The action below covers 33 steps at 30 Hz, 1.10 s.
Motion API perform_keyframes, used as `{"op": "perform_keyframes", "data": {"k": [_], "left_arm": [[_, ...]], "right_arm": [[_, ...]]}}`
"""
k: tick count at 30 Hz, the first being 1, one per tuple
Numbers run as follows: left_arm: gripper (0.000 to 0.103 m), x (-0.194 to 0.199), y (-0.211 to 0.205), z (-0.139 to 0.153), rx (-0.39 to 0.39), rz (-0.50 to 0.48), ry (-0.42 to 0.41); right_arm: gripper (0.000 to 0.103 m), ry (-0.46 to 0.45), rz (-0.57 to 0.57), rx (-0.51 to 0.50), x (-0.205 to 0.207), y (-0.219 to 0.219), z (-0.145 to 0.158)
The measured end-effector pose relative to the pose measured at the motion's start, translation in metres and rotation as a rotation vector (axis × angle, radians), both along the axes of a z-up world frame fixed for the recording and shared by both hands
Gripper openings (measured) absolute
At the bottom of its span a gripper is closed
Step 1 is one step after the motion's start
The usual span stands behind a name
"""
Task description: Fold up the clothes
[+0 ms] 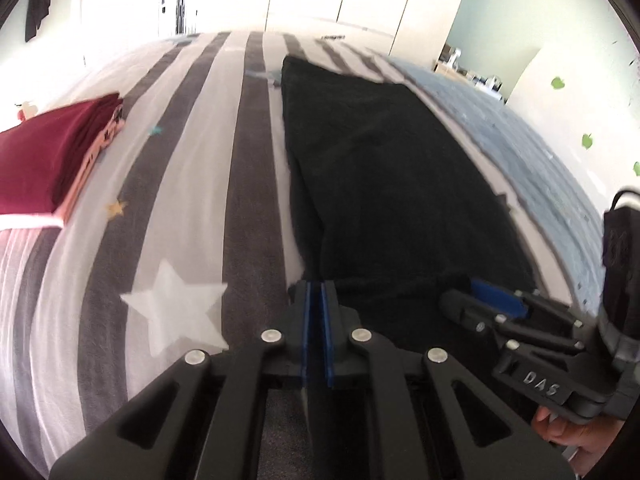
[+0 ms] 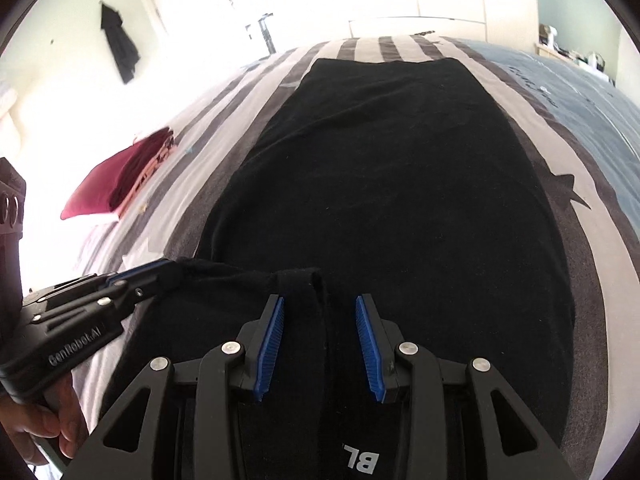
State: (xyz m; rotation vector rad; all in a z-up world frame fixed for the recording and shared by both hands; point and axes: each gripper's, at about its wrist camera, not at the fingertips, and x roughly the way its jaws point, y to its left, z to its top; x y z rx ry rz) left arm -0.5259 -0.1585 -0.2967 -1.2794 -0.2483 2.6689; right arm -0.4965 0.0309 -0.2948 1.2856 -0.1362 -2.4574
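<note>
A black garment [image 2: 400, 168] lies spread lengthwise on the striped bed, seen too in the left wrist view [image 1: 384, 176]. My left gripper [image 1: 318, 292] is shut on the garment's near left corner; in the right wrist view the left gripper [image 2: 154, 274] holds that corner lifted off the cover. My right gripper [image 2: 322, 312] stands open over the near edge, blue pads [image 2: 272, 336] apart, with a raised fold of black cloth [image 2: 310, 300] running between them. In the left wrist view the right gripper [image 1: 484, 306] sits beside mine at the garment's near edge. White letters show on the cloth under it.
A folded stack topped by a dark red piece [image 1: 52, 160] rests on the bed's left side. The bedcover [image 1: 180, 160] has grey and white stripes with stars, and a blue part [image 2: 592, 92] to the right. A dark garment hangs on the wall [image 2: 120, 48]. A person's hand [image 2: 44, 420] grips the left handle.
</note>
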Motion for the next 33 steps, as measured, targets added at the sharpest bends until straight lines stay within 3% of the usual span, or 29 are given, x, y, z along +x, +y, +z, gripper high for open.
{"op": "perform_keyframes", "data": {"k": [5,7,9,11,15,19,24,26,30,33], "left_arm": [[0.005,-0.012,0.019,0.001,0.002,-0.084,0.001],[0.005,-0.019,0.022,-0.017,-0.059,-0.08,-0.056],[0.006,-0.018,0.018,-0.024,-0.058,-0.071,-0.061],[0.006,-0.014,0.018,-0.016,-0.086,-0.069,-0.046],[0.006,0.015,0.006,0.007,-0.056,-0.051,-0.009],[0.006,0.067,0.002,0.021,-0.028,-0.07,-0.009],[0.006,0.122,0.007,-0.001,-0.037,-0.054,-0.109],[0.006,0.144,0.006,-0.013,-0.036,-0.034,-0.146],[0.006,0.176,0.004,-0.016,-0.042,-0.009,-0.143],[0.006,0.188,0.0,-0.015,-0.032,0.011,-0.155]], "right_arm": [[0.034,0.013,-0.059,-0.036,-0.003,0.013,0.006],[0.034,0.004,-0.078,-0.034,-0.006,0.019,0.003],[0.034,-0.004,-0.084,-0.018,-0.01,0.024,-0.003],[0.032,-0.005,-0.088,-0.004,-0.014,0.028,-0.006],[0.032,0.017,-0.106,-0.007,-0.012,0.042,0.005],[0.032,0.033,-0.063,-0.036,0.023,0.051,0.024],[0.032,0.017,0.046,-0.047,0.088,0.042,0.033],[0.032,-0.004,0.077,-0.048,0.109,0.038,0.029],[0.032,-0.082,0.101,-0.034,0.14,0.036,0.006],[0.032,-0.073,0.093,-0.028,0.157,0.045,0.001]]}}
